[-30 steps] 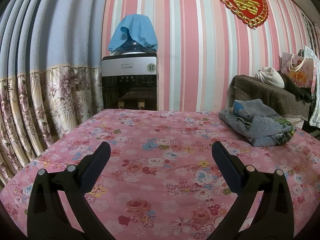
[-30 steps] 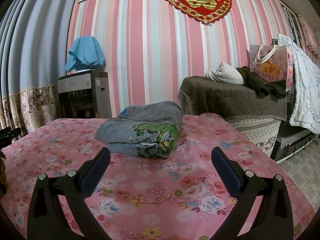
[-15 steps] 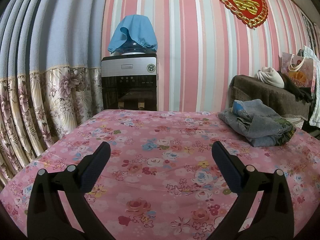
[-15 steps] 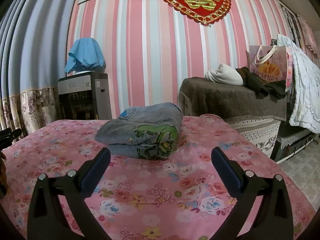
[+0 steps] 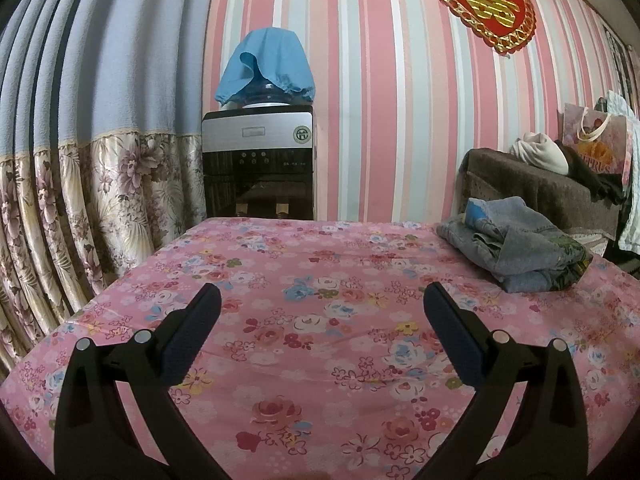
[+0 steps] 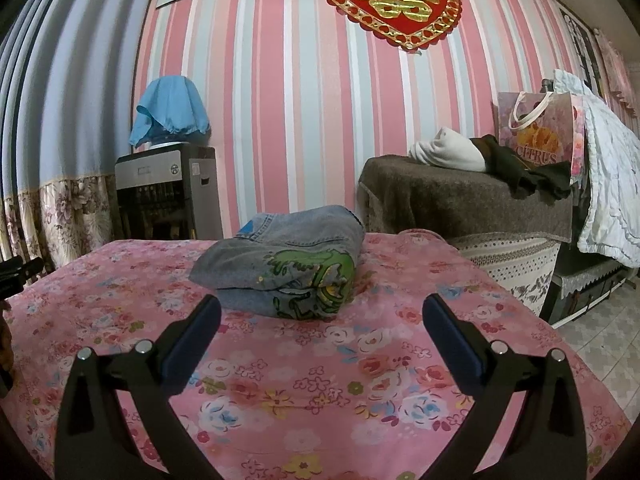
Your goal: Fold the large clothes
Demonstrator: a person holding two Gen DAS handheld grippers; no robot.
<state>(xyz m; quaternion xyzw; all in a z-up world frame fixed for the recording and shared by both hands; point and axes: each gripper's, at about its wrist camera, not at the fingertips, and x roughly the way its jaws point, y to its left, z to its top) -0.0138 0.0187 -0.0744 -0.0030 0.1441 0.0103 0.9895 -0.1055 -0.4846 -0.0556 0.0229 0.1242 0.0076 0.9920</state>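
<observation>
While the left wrist view looks mostly across bare pink floral cloth on the surface (image 5: 320, 264), with a water dispenser (image 5: 258, 160) under a blue cover straight ahead of the left claw (image 5: 322, 334), only the right wrist view shows the green cartoon print on the folded denim garment (image 6: 280, 266). In that view the garment lies just ahead of the right claw (image 6: 322, 338), slightly toward its left finger; from the left claw it sits well off to the front right (image 5: 516, 244). The right view alone also shows a white quilt (image 6: 600, 184) far right and the tip of the other claw at the left edge. Both claws hover spread wide above the cloth, holding and touching nothing.
</observation>
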